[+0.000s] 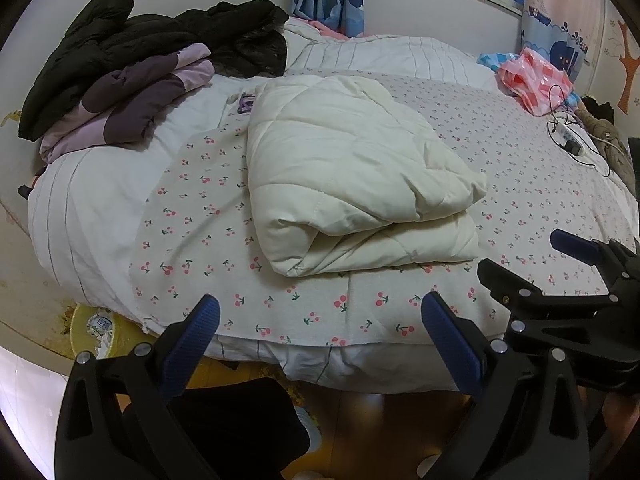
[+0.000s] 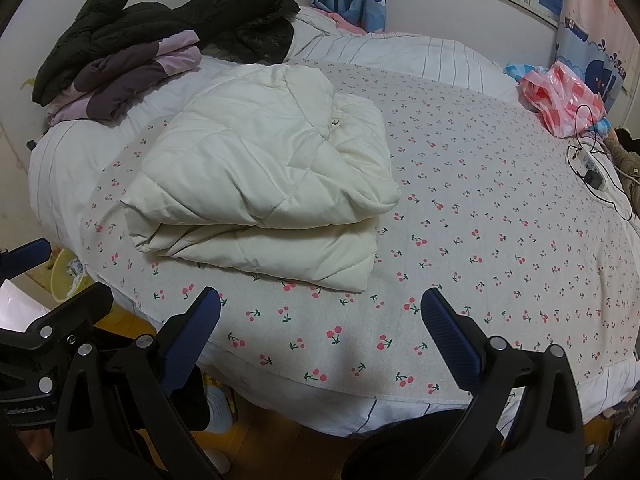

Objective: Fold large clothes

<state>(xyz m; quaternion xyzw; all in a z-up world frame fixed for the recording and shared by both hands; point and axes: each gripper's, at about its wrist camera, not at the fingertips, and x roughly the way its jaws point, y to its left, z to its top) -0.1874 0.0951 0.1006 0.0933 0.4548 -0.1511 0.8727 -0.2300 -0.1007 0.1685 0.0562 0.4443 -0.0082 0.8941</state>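
Note:
A cream quilted padded garment point(image 1: 352, 172) lies folded into a thick bundle on the cherry-print bed sheet point(image 1: 520, 184); it also shows in the right wrist view point(image 2: 260, 184). My left gripper point(image 1: 320, 320) is open and empty, held at the bed's near edge, just short of the bundle. My right gripper point(image 2: 320, 316) is open and empty, also at the near edge, to the right of the bundle. The right gripper shows at the right of the left wrist view point(image 1: 568, 272), and the left gripper shows at the left of the right wrist view point(image 2: 24, 260).
A purple jacket point(image 1: 128, 108) and a black coat point(image 1: 160, 40) are piled at the bed's far left. A pink plastic bag point(image 2: 564, 100) and a power strip with cables point(image 2: 588, 168) lie at the far right. A yellow bin point(image 1: 96, 332) stands on the floor at left.

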